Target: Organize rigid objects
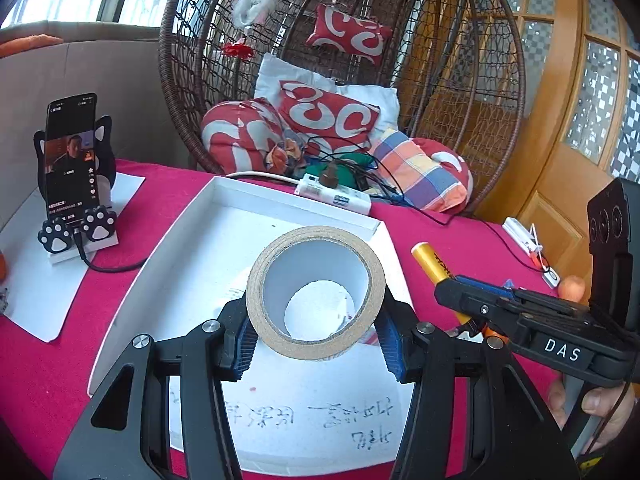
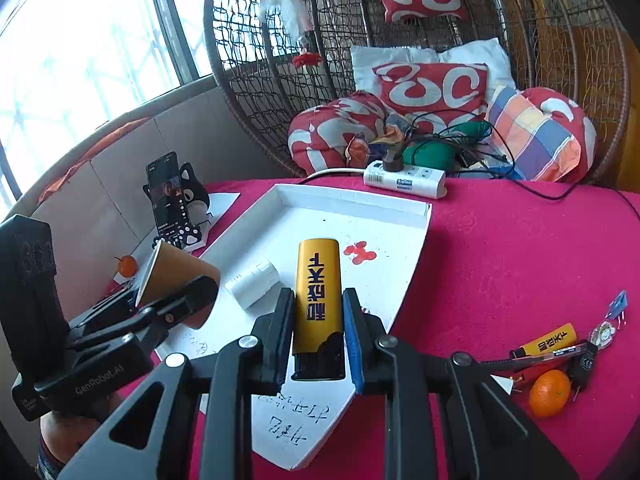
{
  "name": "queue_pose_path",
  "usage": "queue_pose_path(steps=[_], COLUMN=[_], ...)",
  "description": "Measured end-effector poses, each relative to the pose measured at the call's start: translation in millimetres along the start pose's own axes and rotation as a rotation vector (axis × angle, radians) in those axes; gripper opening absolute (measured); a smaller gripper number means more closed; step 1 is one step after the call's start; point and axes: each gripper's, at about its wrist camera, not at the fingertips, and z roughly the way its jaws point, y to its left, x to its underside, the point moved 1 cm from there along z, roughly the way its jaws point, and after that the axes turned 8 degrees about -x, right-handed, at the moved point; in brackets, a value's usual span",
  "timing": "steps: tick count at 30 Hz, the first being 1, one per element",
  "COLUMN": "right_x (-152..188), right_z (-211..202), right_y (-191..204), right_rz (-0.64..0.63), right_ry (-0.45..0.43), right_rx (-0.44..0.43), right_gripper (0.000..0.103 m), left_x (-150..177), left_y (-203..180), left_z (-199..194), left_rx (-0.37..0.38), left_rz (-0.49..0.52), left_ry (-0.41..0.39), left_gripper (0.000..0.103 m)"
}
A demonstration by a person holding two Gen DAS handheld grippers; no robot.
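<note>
A roll of brown tape (image 1: 256, 292) stands on edge between the blue pads of my left gripper (image 1: 316, 340), which is shut on it above the white tray (image 1: 200, 264). My right gripper (image 2: 318, 304) is shut on a yellow lighter (image 2: 318, 276) with black lettering, held over the tray's (image 2: 360, 208) near part. In the left wrist view the right gripper (image 1: 452, 288) and its lighter (image 1: 430, 262) sit just right of the tray. In the right wrist view the left gripper (image 2: 180, 300) and its tape (image 2: 176, 276) are at the left. A small white cylinder (image 2: 252, 280) lies in the tray.
The red-clothed table carries a phone on a cat stand (image 1: 74, 168), a white power strip (image 2: 404, 178) with cables, a second yellow lighter (image 2: 548, 342), an orange (image 2: 550, 392) and small clutter at the right. A wicker chair with cushions (image 1: 328, 116) stands behind.
</note>
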Motion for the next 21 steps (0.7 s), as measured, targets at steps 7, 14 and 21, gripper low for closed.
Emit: queue_pose_path(steps=[7, 14, 21], right_x=[2.1, 14.5, 23.4], right_z=[27.6, 53.5, 65.6], right_y=[2.2, 5.9, 13.7], right_rz=[0.011, 0.009, -0.021], right_ry=[0.043, 0.088, 0.111], right_rx=[0.008, 0.025, 0.029], right_gripper=[0.023, 0.023, 0.024], left_x=[-17.6, -24.4, -19.0], left_y=[21.1, 32.6, 36.8], left_z=[27.2, 48.2, 50.7], left_rx=[-0.072, -0.121, -0.128], left_rz=[-0.021, -0.049, -0.089], left_ry=[0.008, 0.020, 0.026], left_gripper=[0.051, 0.051, 0.054])
